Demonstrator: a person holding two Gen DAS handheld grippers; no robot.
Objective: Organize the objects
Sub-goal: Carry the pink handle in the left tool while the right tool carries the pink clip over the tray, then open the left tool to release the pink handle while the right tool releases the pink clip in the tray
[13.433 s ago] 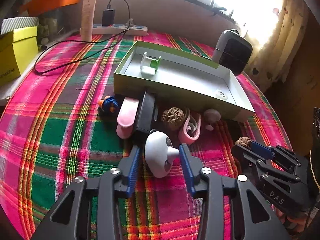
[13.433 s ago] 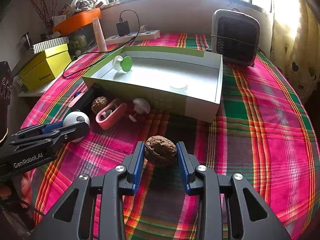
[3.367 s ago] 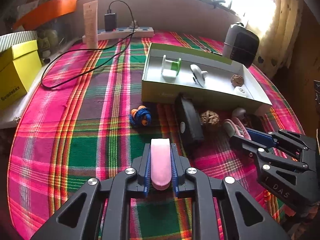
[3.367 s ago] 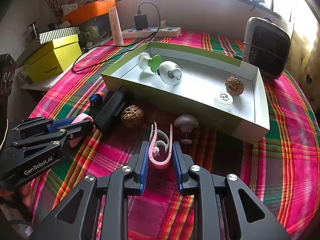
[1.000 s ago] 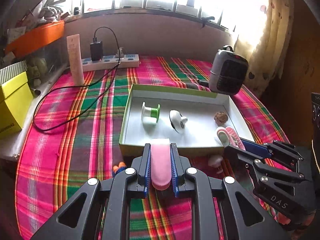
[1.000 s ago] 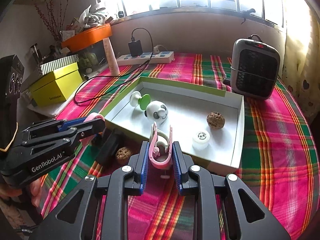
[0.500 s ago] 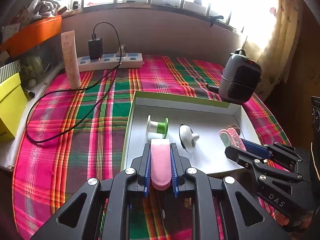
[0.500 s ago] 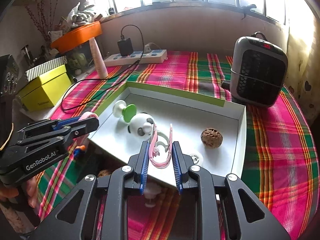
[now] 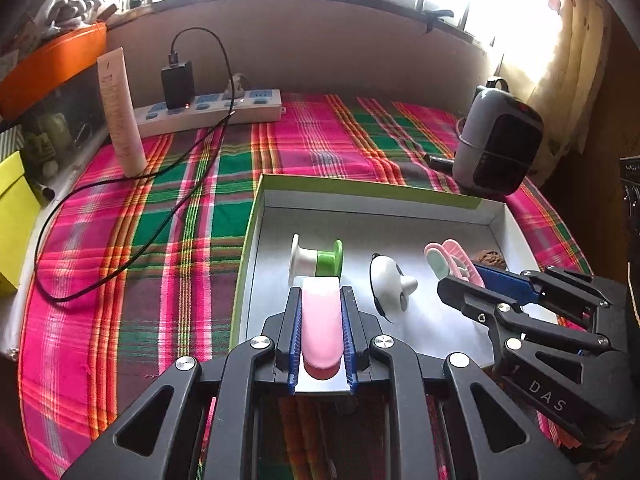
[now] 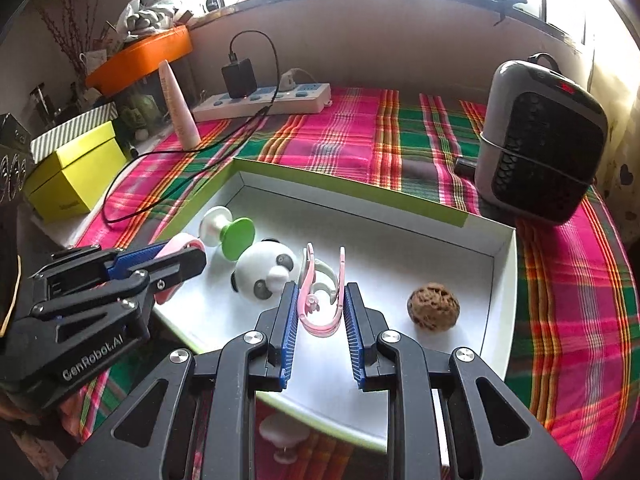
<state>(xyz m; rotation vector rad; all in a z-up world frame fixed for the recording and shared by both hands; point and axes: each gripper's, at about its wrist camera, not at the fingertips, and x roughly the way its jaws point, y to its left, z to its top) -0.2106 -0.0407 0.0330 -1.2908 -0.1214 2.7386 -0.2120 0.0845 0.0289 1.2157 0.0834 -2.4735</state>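
Left wrist view: my left gripper was clamped on pink case, held over near edge of box. My right gripper had pink clip between jaws, pads slightly parted; grip uncertain, over box floor. Panda toy sat at 10 o'clock from clip, walnut at 3 o'clock.

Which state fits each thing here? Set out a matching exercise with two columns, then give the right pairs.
Things:
1. pink case
2. pink clip
3. walnut
4. heater

States:
A. lying loose in the tray
B. held in the left gripper
C. standing on the cloth beyond the tray
D. between the right gripper's fingers

Pairs: 1-B, 2-D, 3-A, 4-C
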